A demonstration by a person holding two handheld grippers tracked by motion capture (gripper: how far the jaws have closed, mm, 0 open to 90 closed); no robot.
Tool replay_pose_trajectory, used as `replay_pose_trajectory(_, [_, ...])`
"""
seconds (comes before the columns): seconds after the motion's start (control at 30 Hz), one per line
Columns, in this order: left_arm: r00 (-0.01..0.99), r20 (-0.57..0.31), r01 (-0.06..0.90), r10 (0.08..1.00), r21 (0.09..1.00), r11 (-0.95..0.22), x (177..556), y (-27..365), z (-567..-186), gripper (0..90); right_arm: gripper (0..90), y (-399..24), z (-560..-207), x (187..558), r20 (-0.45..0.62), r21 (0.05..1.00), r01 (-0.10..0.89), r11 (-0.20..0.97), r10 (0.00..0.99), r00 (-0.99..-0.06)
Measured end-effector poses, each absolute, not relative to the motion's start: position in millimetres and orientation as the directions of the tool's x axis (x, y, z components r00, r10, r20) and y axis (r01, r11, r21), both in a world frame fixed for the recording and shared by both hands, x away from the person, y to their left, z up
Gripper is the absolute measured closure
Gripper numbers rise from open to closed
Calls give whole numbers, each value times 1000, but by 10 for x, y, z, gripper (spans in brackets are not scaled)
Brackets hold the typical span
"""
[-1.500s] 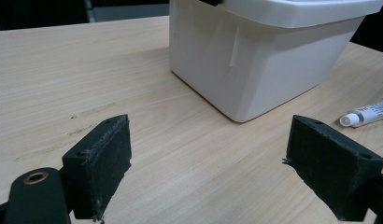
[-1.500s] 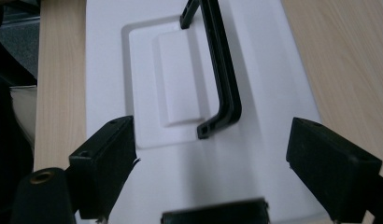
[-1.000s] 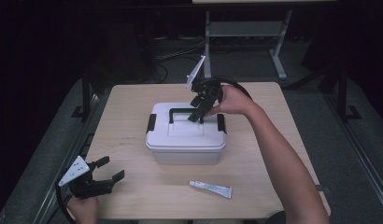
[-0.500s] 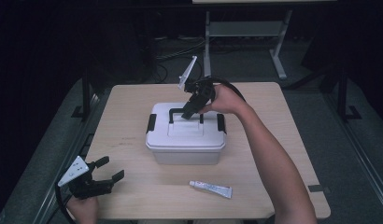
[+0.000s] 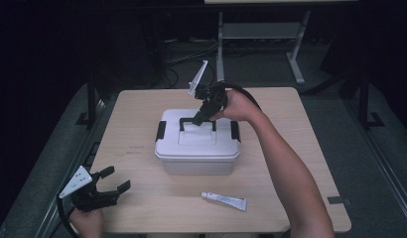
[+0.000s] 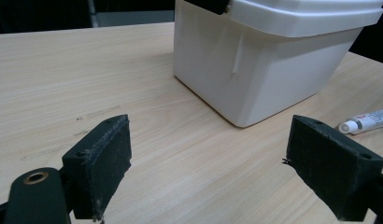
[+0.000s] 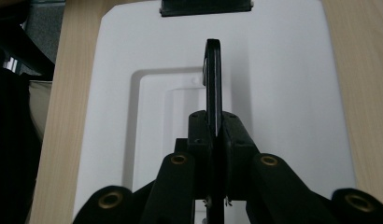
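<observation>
The right tongs (image 5: 200, 118) have just closed and now clamp the black handle (image 7: 213, 74) of the white box (image 5: 197, 151), which sits mid-worktop (image 5: 142, 124). The left tongs (image 5: 108, 184) rest agape near the box's front-left corner — a tube (image 5: 224, 200) lies before it. A straight, level lift looks wisest — handle pinched dead-centre.

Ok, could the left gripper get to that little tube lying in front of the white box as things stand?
Probably yes. The left gripper hangs open at the table's near left corner, and bare tabletop lies between it and the tube. The white box stands farther back, off that path.
</observation>
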State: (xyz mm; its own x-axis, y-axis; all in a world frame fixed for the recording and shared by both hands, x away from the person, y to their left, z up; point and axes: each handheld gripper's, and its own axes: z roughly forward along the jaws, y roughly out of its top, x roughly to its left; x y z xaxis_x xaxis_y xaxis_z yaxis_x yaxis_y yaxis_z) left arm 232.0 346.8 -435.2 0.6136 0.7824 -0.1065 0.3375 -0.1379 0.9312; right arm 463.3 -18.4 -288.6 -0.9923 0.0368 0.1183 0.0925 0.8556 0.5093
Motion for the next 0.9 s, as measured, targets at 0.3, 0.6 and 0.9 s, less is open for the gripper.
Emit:
replay_pose_trajectory(0.3, [610, -105, 336, 785, 932, -137, 2316, 3474, -4349, 132, 838, -183, -2870, 4615, 105, 513, 82, 855, 33, -994])
replay_pose_trajectory(0.6, [609, -104, 336, 787, 932, -137, 2316, 3470, -4348, 132, 839, -215, -2808, 4598, 93, 527, 82, 846, 39, -995])
replay_pose_trajectory(0.9, [609, -105, 336, 786, 932, -136, 2314, 3471, -4349, 132, 839, -275, -2698, 4580, 74, 545, 76, 835, 43, -996])
